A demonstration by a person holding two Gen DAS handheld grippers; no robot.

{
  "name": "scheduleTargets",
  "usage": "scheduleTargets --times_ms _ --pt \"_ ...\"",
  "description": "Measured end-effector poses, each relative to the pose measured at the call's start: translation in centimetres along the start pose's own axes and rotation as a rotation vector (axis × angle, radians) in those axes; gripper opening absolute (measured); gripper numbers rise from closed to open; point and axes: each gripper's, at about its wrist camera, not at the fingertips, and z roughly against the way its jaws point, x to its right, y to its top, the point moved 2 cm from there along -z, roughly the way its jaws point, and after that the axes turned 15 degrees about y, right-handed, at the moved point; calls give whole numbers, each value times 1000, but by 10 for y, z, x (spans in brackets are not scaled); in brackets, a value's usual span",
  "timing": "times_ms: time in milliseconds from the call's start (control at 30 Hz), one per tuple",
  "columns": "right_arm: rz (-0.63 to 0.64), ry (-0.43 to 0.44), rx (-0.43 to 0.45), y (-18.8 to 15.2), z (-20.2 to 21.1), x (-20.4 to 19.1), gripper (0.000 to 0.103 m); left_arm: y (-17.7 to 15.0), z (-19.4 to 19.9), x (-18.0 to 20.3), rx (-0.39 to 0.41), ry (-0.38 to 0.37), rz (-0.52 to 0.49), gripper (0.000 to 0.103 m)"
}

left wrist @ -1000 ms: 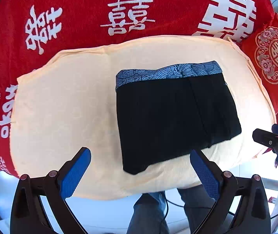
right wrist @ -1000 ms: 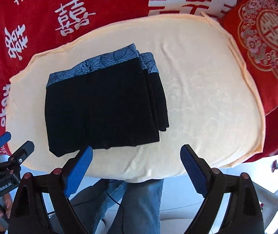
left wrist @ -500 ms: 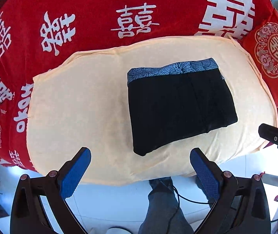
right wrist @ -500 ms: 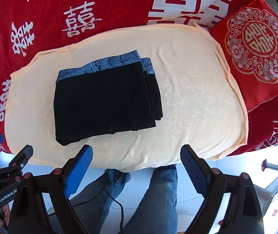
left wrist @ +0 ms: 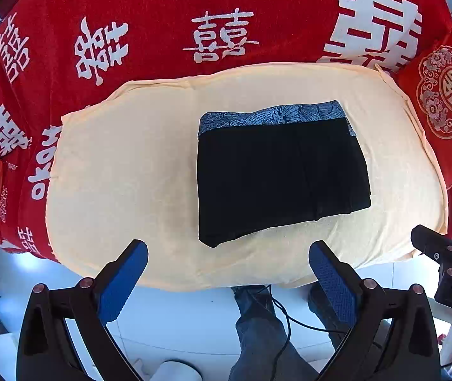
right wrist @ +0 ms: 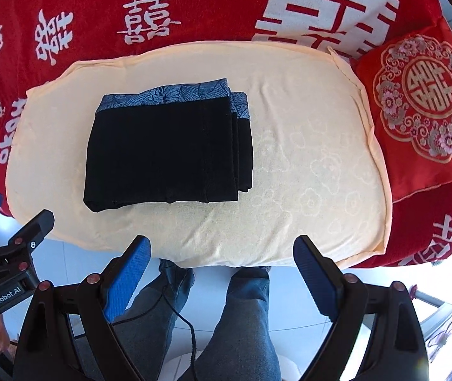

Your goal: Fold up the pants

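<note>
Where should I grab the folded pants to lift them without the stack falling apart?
Judging by the right wrist view, take the pants at the near edge, coming from the person's side. It looks like a closed fold there, while loose stepped layers show at the right edge.

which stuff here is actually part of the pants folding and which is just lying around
Part of the job:
black pants, folded
cream cushion they lie on
left gripper, open
right gripper, open

Just lying about:
red printed cloth
embroidered red pillow
</note>
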Motion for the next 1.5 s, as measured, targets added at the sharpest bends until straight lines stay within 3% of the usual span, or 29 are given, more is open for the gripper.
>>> scheduleTargets --times_ms 900,1500 --pt "6 28 10 12 4 -1 93 3 15 3 43 25 -15 102" --pt "-4 28 11 10 4 -2 93 2 16 4 47 2 -37 102"
